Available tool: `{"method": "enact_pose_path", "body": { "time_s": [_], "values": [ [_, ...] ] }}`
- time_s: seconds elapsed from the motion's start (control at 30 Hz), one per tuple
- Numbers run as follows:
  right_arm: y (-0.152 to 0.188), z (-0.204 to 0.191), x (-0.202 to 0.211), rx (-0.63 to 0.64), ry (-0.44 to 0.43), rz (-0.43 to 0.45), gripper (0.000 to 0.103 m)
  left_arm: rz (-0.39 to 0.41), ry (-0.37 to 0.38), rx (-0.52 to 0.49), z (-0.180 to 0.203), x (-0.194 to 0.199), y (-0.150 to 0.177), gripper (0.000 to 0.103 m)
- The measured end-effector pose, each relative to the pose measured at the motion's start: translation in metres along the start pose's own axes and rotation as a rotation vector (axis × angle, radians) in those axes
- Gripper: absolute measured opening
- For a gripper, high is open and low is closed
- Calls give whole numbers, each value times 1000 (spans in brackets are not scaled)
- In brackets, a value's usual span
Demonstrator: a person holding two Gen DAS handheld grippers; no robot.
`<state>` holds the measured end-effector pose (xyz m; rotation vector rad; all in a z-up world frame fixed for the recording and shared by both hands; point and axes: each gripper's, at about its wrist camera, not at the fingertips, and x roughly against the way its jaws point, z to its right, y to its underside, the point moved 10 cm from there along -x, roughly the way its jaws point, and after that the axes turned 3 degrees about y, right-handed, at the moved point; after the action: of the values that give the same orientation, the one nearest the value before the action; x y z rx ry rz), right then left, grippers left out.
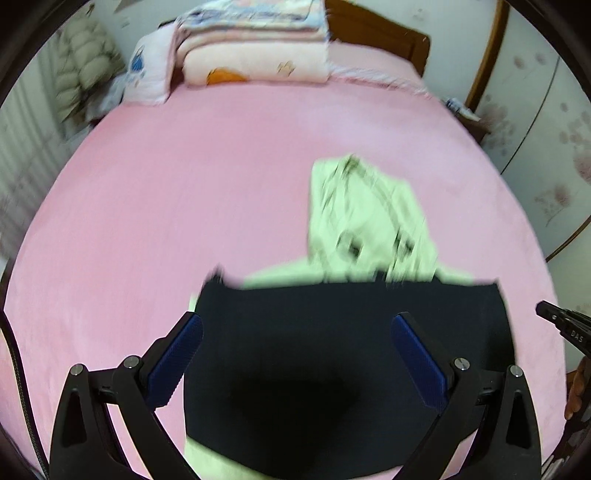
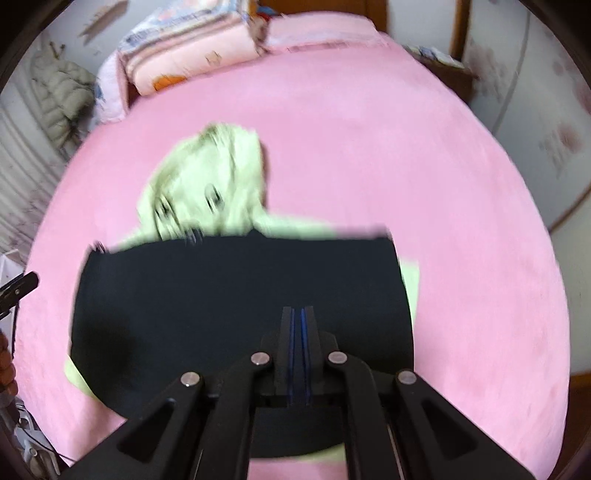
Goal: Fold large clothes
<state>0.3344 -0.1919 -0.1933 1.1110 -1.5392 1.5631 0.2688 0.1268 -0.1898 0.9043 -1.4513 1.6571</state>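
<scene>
- Dark navy folded garment (image 1: 332, 350), a broad soft slab of cloth, lies flat on the pink bed (image 1: 184, 192), stacked on a pale green garment (image 1: 365, 214) whose crumpled printed end sticks out past its far edge.
- Left gripper (image 1: 297, 363) hangs above it with its blue-padded fingers (image 1: 177, 354) spread wide, holding nothing; the navy cloth fills the gap below them.
- Right gripper (image 2: 297, 354) hovers over the near right part of the same cloth, its fingers pressed together and empty.
- Navy cloth's long axis runs side to side, across the line both grippers point along; each hand sits over its own half, neither clearly nearer.
- Beyond, folded pink quilts (image 1: 255, 48) are piled at the wooden headboard (image 1: 376, 33).
- Blur softens every edge.
</scene>
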Motion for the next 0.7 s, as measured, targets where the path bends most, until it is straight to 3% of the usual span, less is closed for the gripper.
{"method": "enact_pose_path", "body": {
  "time_s": [0.17,0.23,0.3,0.37,0.5,0.7],
  "values": [
    [-85,-23,7,25,-27,95,8,40,21,-31,11,-12,-81,101],
    [-118,-30,4,18,-47,133,18,42,35,-35,18,-27,-102,101],
    [-140,-36,-5,12,-58,157,38,56,19,-61,20,-53,-125,101],
    [-162,-45,-30,-1,-86,167,44,52,-17,-82,18,-85,-139,101],
    [-181,-52,-89,-47,-125,129,44,0,-78,-58,2,-162,-149,101],
    [-169,-55,-188,-67,-134,27,44,-112,-59,60,-29,-249,-133,101]
  ]
}}
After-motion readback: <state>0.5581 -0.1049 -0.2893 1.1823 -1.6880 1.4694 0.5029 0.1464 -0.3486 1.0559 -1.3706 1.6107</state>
